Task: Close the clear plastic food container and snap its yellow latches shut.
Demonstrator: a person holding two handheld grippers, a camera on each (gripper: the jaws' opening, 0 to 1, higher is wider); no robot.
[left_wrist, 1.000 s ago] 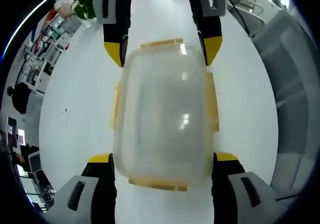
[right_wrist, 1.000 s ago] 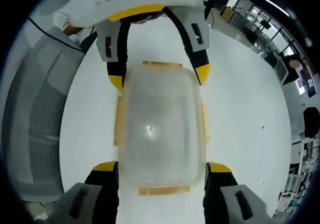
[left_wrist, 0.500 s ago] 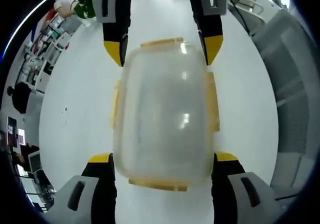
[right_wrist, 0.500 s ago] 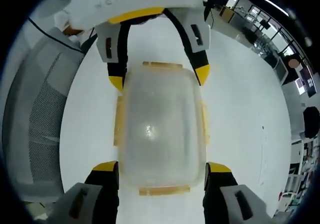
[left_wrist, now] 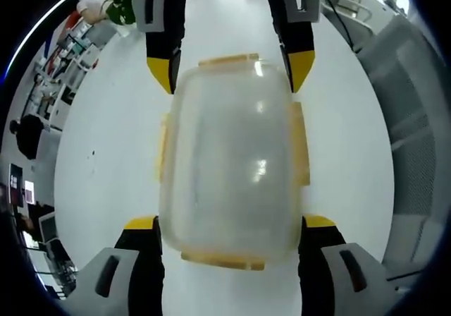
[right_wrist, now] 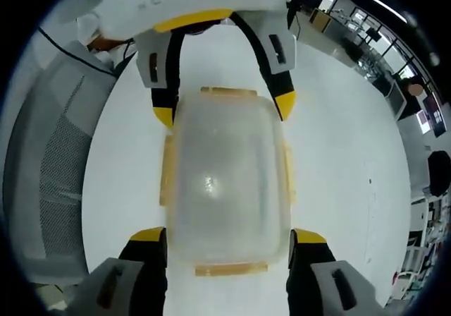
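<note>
Super bright overhead light, white table (left_wrist: 106,140) nearly blown out. 3 glare spots on the container lid (left_wrist: 232,154); edges around it bend fisheye-style.

The left gripper (left_wrist: 229,224) has two black jaws, each ending in a yellow tip, mounted on light grey housings that each carry a dark oval slot. The right gripper (right_wrist: 229,235) is built the same way: black jaws, yellow tips, grey slotted housings. Seen in the right gripper view, the left gripper's white body bears a green indicator light, grey lettering and a yellow band.
</note>
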